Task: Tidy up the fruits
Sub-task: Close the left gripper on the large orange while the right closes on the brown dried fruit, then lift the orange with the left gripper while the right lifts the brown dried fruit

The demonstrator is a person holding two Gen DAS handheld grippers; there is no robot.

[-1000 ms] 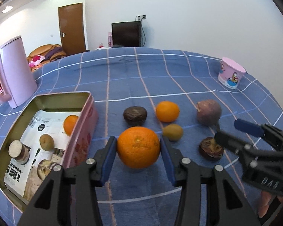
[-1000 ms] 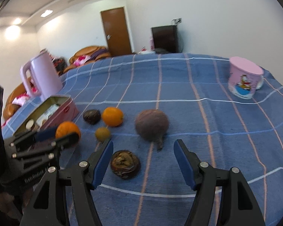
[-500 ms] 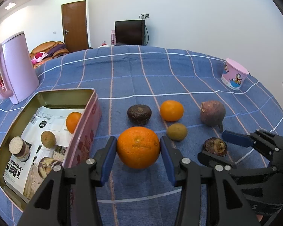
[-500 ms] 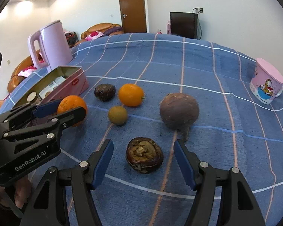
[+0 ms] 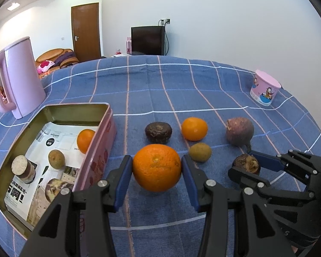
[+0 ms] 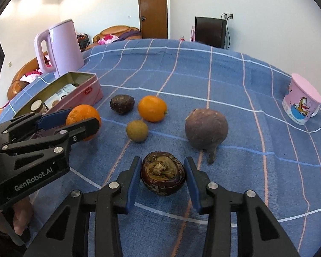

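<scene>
1. Gripping a large round orange [image 5: 156, 167], the left gripper [image 5: 156, 171] has its blue pads pressed to both sides of the fruit, just beside the pink rectangular tin [image 5: 104, 141].
2. The right gripper [image 6: 162, 176] straddles a dark, wrinkled brown fruit [image 6: 162, 173] on the blue checked cloth [image 6: 235, 81]; its fingers sit close on either side, but I cannot tell whether they touch.
3. Loose on the cloth lie a dark brown shrivelled fruit [image 5: 158, 129], a smaller orange [image 5: 194, 128], a small brown kiwi [image 5: 200, 152] and a purplish round root [image 5: 239, 131].
4. Inside the tin rest a small orange [image 5: 85, 138], a brown kiwi [image 5: 56, 159] and a cut brown cylinder [image 5: 23, 169] on printed paper.
5. A pink kettle [image 5: 21, 77] stands behind the tin; a pink cartoon cup [image 5: 265, 90] sits well apart.
</scene>
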